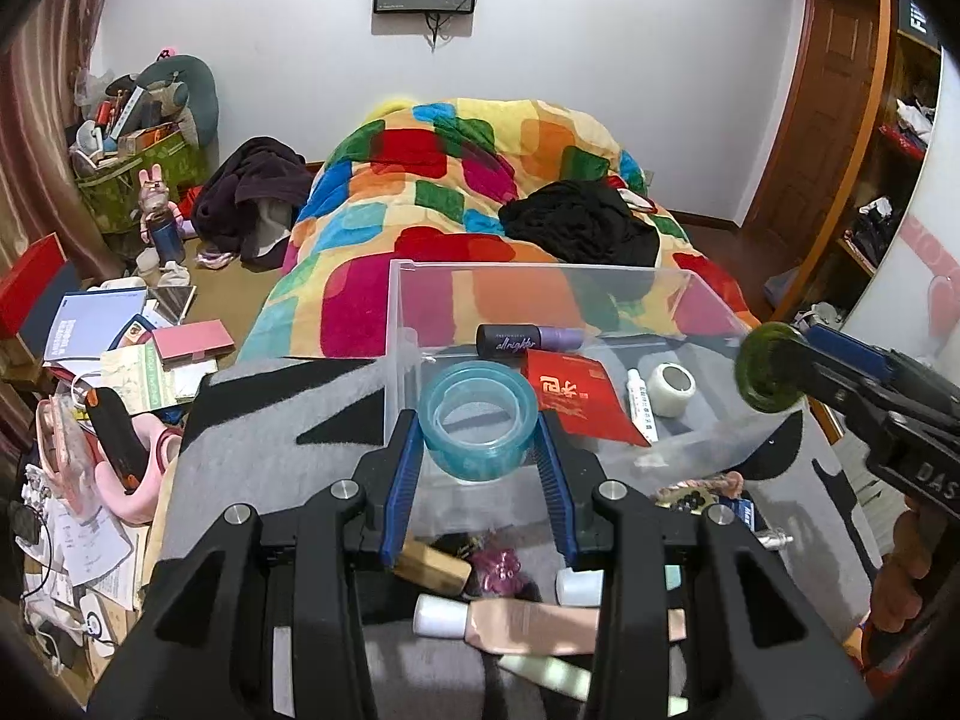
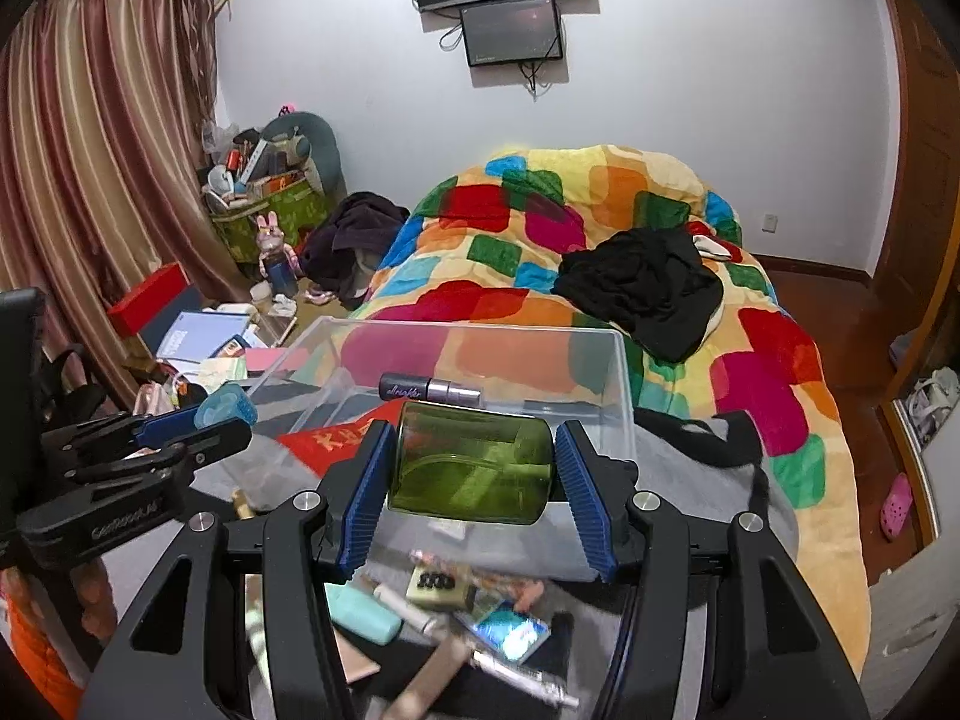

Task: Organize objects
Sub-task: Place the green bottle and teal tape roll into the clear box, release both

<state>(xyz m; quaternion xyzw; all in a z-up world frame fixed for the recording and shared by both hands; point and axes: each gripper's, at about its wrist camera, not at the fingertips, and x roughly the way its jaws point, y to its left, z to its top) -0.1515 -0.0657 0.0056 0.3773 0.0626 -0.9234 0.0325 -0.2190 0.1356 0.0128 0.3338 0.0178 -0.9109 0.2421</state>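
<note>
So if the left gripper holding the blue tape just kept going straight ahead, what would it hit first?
Probably the clear bin's floor or the red envelope lying in it, just beyond the blue tape roll; depth is hard to judge.

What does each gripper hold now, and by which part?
Left gripper clamps the blue tape roll across its outer sides. Right gripper clamps the green tape roll by its flat faces.

Pretty even indoor light in both views, kinda flat, no harsh shadows. Heavy fisheye warp: the curtain and door frame bow hard, and the corners go black. The white wall looks a bit washed out. Bottom of the right wrist view is smeared, the small items there are blurry.
</note>
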